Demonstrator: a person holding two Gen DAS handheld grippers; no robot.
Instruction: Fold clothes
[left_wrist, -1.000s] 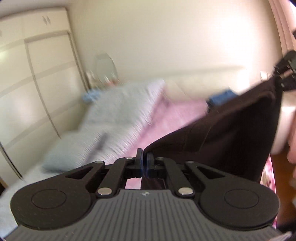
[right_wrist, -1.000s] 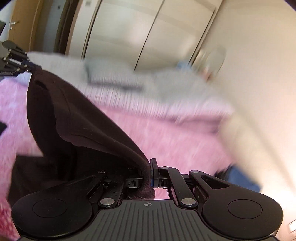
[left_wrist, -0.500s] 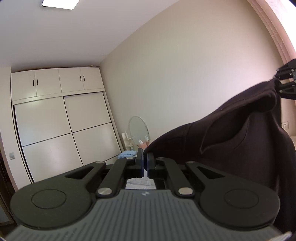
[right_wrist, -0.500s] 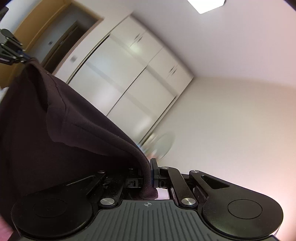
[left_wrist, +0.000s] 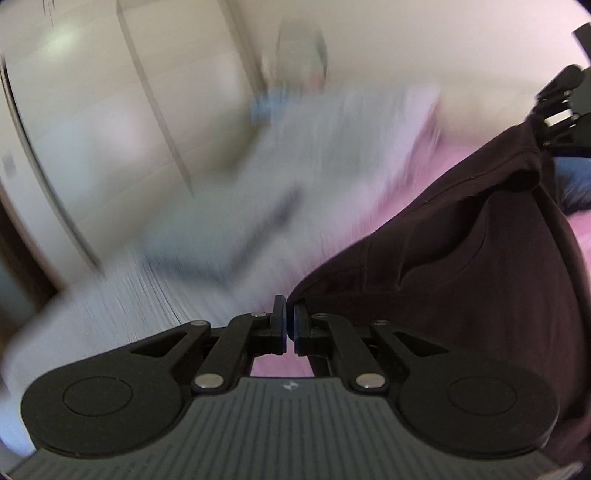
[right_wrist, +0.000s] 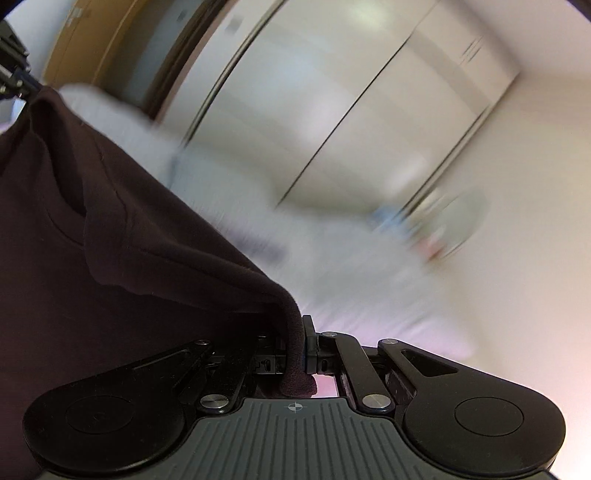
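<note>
Both grippers look identical — the left gripper (left_wrist: 289, 320) and right gripper (right_wrist: 295, 341) have matte black linkage arms, silver pivot screws, round side discs and a ribbed grey base with a tiny crosshair mark.

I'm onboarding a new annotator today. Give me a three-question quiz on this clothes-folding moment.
1. True or false: the dark brown fabric garment lies flat on the pink bedspread.
2. What is the right gripper clamping?
3. The left gripper is: A) wide open B) shut on the garment's edge C) out of view.

Key: 1 false, it hangs between both grippers; 2 a bunched garment corner; 3 B.
</note>
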